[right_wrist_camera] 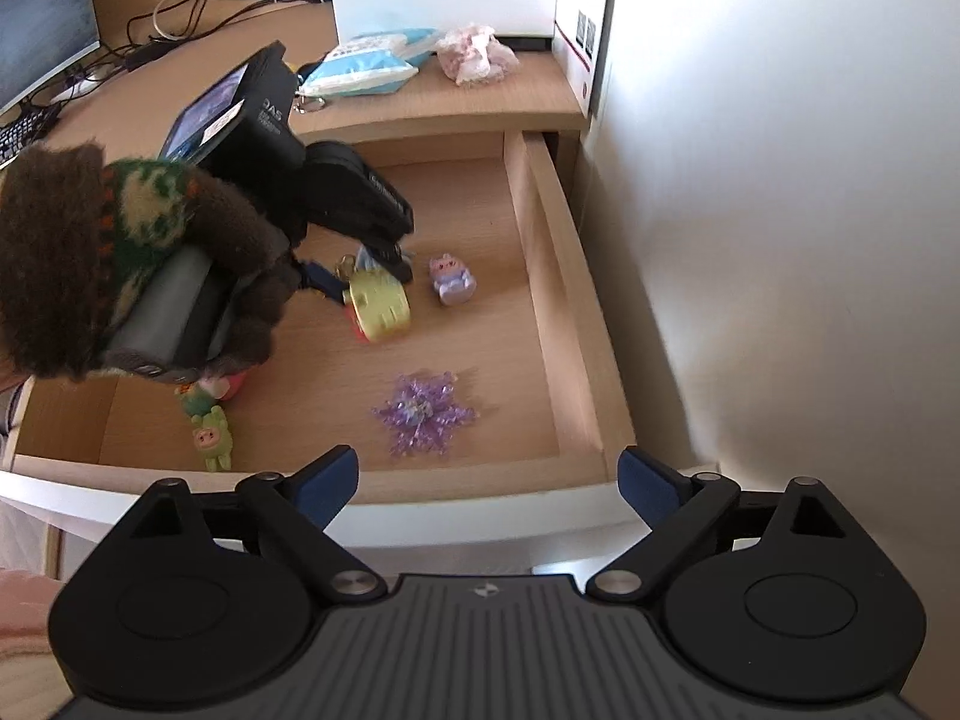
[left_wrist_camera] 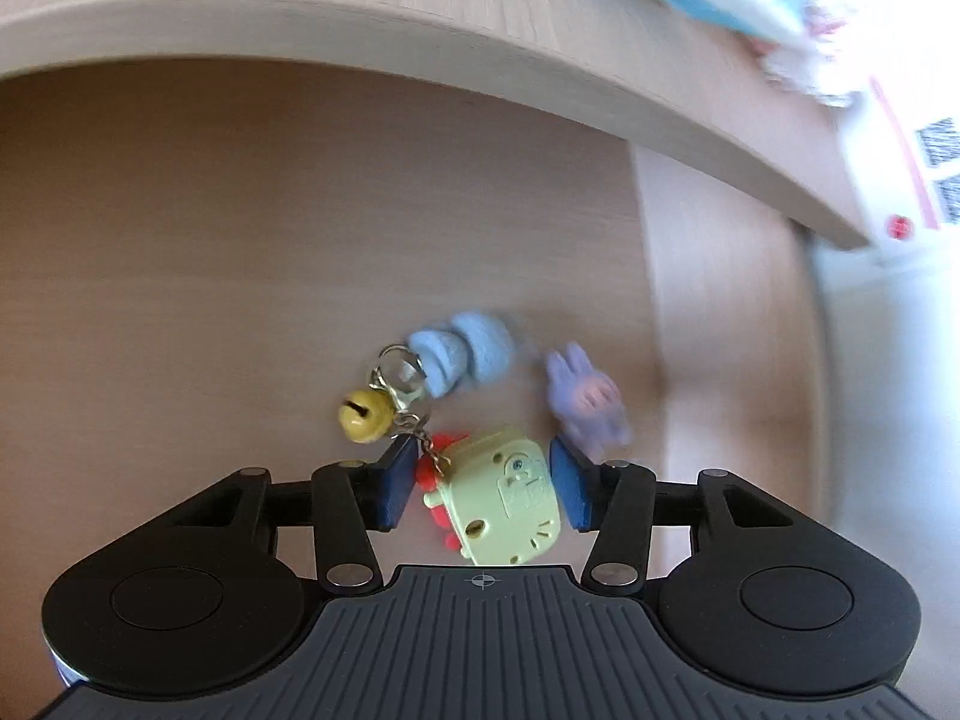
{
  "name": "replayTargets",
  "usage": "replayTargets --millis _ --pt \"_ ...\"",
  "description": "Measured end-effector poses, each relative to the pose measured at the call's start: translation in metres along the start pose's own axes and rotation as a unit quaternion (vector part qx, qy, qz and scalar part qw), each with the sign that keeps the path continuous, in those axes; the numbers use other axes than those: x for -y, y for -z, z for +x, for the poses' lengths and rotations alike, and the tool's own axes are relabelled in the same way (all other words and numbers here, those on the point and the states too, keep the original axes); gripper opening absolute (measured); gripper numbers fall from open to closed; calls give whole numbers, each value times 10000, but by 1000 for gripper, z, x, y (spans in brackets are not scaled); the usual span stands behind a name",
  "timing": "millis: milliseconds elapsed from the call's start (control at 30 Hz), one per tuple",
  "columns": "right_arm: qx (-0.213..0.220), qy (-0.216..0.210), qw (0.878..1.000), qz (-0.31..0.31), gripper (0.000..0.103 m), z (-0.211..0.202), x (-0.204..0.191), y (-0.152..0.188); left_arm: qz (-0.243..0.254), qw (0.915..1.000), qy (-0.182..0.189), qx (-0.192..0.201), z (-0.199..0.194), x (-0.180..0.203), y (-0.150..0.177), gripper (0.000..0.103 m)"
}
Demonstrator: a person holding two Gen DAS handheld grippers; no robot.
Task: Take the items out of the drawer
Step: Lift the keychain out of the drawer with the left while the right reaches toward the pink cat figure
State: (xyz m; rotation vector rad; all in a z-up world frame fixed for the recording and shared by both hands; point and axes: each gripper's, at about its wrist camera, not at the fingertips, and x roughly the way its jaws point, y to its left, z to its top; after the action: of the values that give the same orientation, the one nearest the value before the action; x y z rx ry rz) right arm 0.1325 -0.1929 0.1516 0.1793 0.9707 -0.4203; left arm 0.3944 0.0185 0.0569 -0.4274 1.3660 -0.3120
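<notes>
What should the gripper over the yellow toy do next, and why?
Probably squeeze shut. The left gripper is open, with the yellow toy sitting between its blue pads on the drawer floor. A small gap shows on each side, so closing comes before lifting.

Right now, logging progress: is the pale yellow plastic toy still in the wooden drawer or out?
In. The pale yellow plastic toy lies on the wooden drawer floor, between the open left tool pads.
</notes>
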Motion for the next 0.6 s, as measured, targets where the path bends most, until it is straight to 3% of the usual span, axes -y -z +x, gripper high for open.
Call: replayTargets --millis 133,300,400,433,467,600 --pt "227 -117 9995 184 96 2 9 -17 510 9982 251 174 -49 -8 13 53" --pt "266 -256 9988 313 98 11 13 -37 439 9959 535 579 -123 -41 28 53" --pt "-194 -742 9953 597 100 32 10 -47 312 9962 362 730 -155 -60 44 53" --pt "-425 -962 9922 667 100 40 5 -48 271 9964 306 743 -154 -63 20 53" --pt "-621 -1159 9889 698 100 48 -1 -50 247 9965 257 759 -156 -69 23 53" --pt "-1222 -1612 9787 347 99 78 -46 -62 131 9955 280 895 -180 -87 43 53"
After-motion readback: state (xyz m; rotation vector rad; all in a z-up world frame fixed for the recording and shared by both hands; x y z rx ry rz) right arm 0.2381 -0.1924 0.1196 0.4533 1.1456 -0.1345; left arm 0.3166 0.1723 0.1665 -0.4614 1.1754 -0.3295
